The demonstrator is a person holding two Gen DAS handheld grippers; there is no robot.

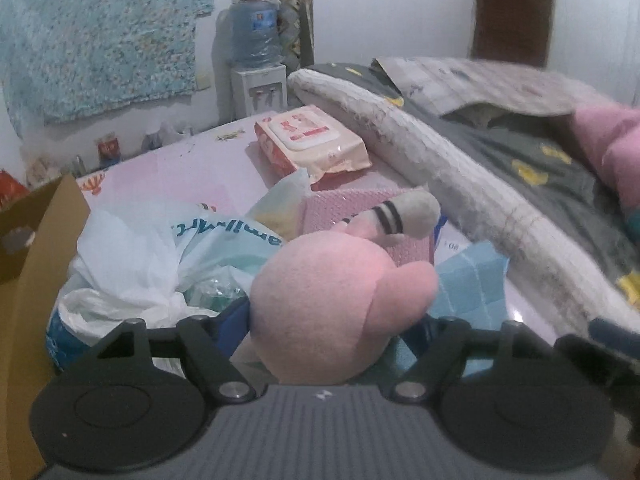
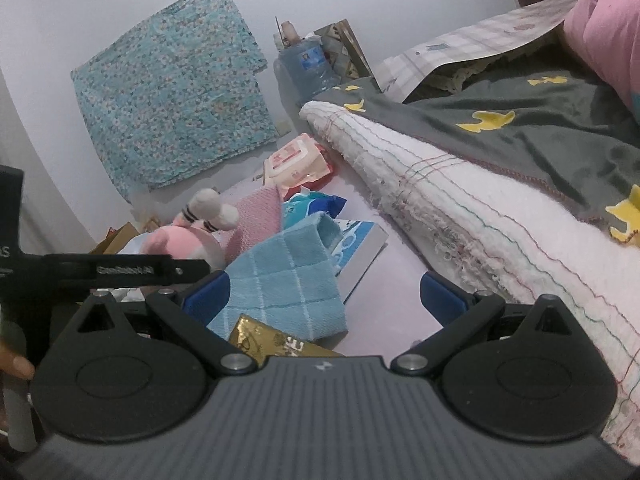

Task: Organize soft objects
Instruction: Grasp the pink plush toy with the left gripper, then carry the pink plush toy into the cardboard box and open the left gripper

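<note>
Your left gripper (image 1: 326, 320) has the pink plush toy (image 1: 320, 304) sitting between its blue pads, but the toy's round body hides both pad faces, so you cannot tell whether they are pressing it or only flanking it; treat the grip as unproven. The toy lies on the pink mat among the clutter, its grey-tipped striped limb (image 1: 404, 214) resting over a pink mesh cloth (image 1: 352, 210), with a white plastic bag (image 1: 132, 264) just to its left and a cardboard box (image 1: 44, 240) beyond that. If you lift on a shallow pinch, the soft body will likely compress and squirt out, or roll toward the bag. The limb could also drag the mesh cloth along. Your right gripper (image 2: 324, 296) stands open and empty, its jaws straddling the blue checked towel (image 2: 288, 284), which is draped over a blue-and-white box (image 2: 360, 252) and touches a gold packet (image 2: 260, 334). Closing from there risks catching the packet or tipping the box along with the towel. The left tool's black bar (image 2: 120, 270) crosses close to your right one, so moving both hands together could knock them. The wet wipes pack (image 1: 312, 140) near the mattress edge (image 1: 440, 160) looks safely apart.
</note>
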